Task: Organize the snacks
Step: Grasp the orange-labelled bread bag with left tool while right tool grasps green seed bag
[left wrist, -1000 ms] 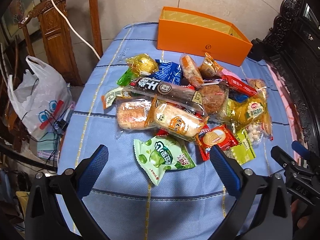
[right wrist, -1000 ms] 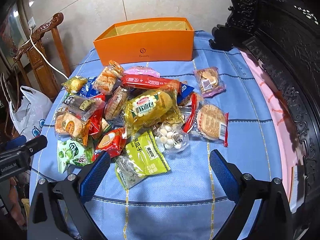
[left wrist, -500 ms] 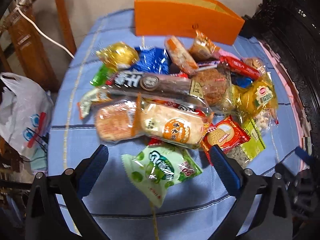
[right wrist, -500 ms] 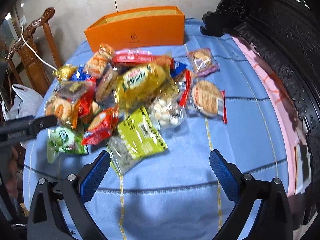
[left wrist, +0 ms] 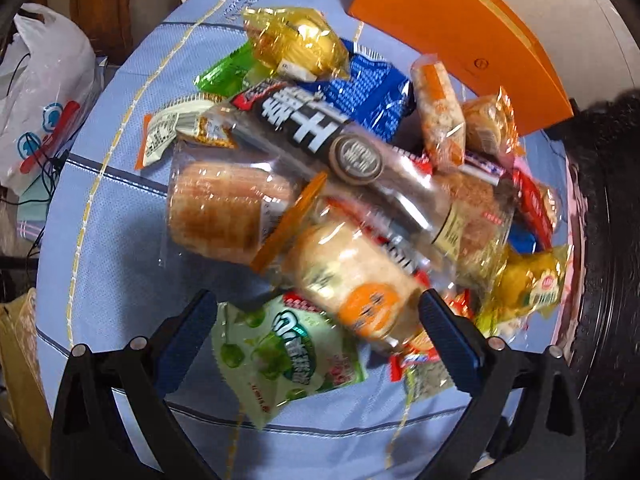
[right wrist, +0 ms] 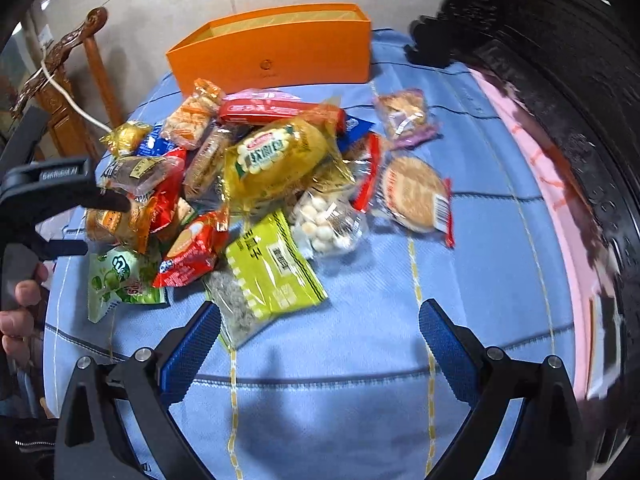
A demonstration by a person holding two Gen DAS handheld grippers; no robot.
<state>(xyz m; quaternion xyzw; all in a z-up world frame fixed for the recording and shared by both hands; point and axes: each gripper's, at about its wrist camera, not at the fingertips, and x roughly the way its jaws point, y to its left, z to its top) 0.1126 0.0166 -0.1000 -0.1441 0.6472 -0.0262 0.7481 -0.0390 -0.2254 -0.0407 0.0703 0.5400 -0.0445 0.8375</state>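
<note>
A heap of several wrapped snacks lies on a blue tablecloth (right wrist: 500, 280). An open orange box (right wrist: 276, 60) stands behind the heap and shows again as the orange box (left wrist: 460, 36) at top right of the left wrist view. My left gripper (left wrist: 318, 338) is open, low over the pile's near edge, with a green pea packet (left wrist: 280, 356) and a clear-wrapped bread roll (left wrist: 352, 280) between its fingers, neither gripped. My right gripper (right wrist: 320, 344) is open over bare cloth, just short of a lime-green seed packet (right wrist: 272, 268). The left gripper (right wrist: 52, 188) also shows at the left edge there.
A dark carved chair (right wrist: 560, 60) borders the table's right side. A wooden chair (right wrist: 72, 92) with a white cable stands at back left. A white plastic bag (left wrist: 44, 96) lies on the floor to the left. A round biscuit pack (right wrist: 416, 196) lies apart, right of the heap.
My left gripper moved forward and down, tilting, so the pile now fills its view. The right gripper edged closer to the seed packet. Both stayed open.
</note>
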